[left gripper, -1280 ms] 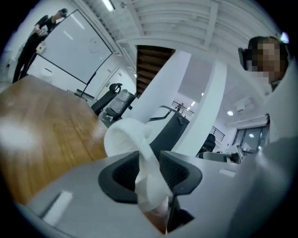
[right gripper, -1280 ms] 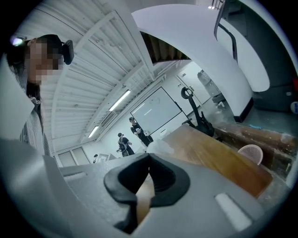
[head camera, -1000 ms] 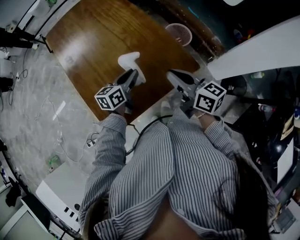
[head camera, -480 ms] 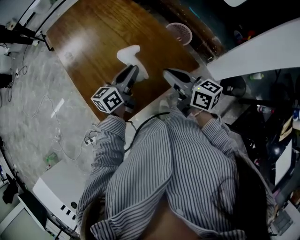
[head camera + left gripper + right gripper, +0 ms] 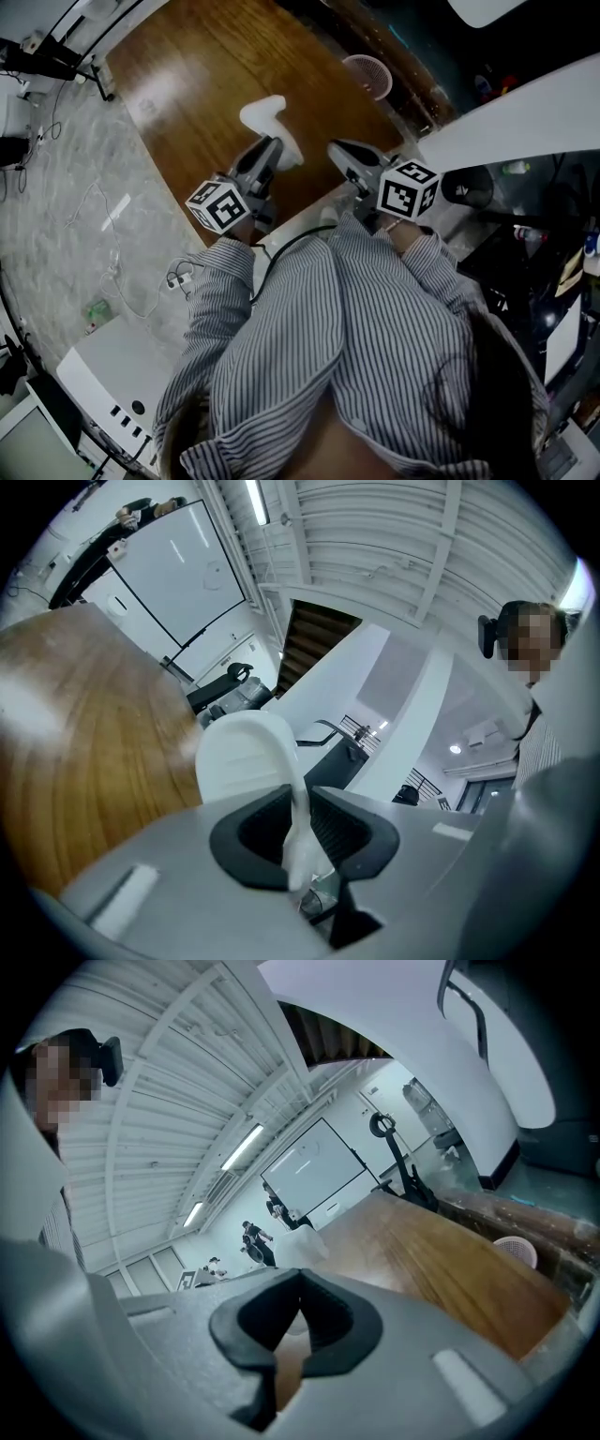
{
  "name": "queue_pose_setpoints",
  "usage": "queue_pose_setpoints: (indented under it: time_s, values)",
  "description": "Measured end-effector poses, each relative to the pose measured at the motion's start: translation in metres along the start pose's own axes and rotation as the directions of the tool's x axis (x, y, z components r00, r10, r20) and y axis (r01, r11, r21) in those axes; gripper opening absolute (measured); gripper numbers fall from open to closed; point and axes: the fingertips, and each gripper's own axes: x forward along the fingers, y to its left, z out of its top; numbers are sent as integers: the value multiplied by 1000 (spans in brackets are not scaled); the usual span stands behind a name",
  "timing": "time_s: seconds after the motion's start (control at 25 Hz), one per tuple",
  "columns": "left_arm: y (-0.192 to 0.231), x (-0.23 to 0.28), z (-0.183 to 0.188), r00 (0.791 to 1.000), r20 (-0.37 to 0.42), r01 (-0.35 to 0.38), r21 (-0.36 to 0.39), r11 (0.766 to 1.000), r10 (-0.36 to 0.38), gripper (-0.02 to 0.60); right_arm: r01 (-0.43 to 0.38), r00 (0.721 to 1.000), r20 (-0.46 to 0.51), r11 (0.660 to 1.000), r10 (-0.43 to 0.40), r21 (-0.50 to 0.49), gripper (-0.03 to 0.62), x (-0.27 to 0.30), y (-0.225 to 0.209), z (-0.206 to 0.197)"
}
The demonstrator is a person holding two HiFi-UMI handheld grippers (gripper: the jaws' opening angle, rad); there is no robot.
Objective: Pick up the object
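Currently the left gripper [image 5: 271, 150] is clamping its fingers on the white object [image 5: 266, 123] over the wooden table [image 5: 192, 75]; the right gripper [image 5: 337, 151] is hovering nearby, fingers together, empty.

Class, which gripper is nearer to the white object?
Left. The left gripper is shut on the white object; the right gripper, jaws together and empty, sits apart on its right.

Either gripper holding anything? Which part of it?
Left gripper clamps the white object by its thin narrow end; right gripper shut, empty.
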Motion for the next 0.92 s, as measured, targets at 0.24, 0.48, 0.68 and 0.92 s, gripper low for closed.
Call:
queue_pose_setpoints:
  time_s: [0.24, 0.48, 0.68, 0.92]
  values:
    - [3, -3, 1, 1000, 16, -10, -15, 1000, 10, 67, 3, 1000, -19, 1000, -3, 6, 2, 2, -3, -2]
    - [4, -4, 0, 1000, 17, -3, -25, 1000, 3, 67, 2, 1000, -26, 1000, -2, 5, 2, 3, -3, -2]
    - [2, -4, 0, 1000, 17, 5, -25, 1000, -5, 67, 7, 999, -34, 1000, -7, -8, 2, 6, -3, -2]
    - [-4, -6, 4, 1000, 24, 14, -17, 1000, -13, 67, 16, 1000, -26, 1000, -16, -19, 2, 4, -3, 1]
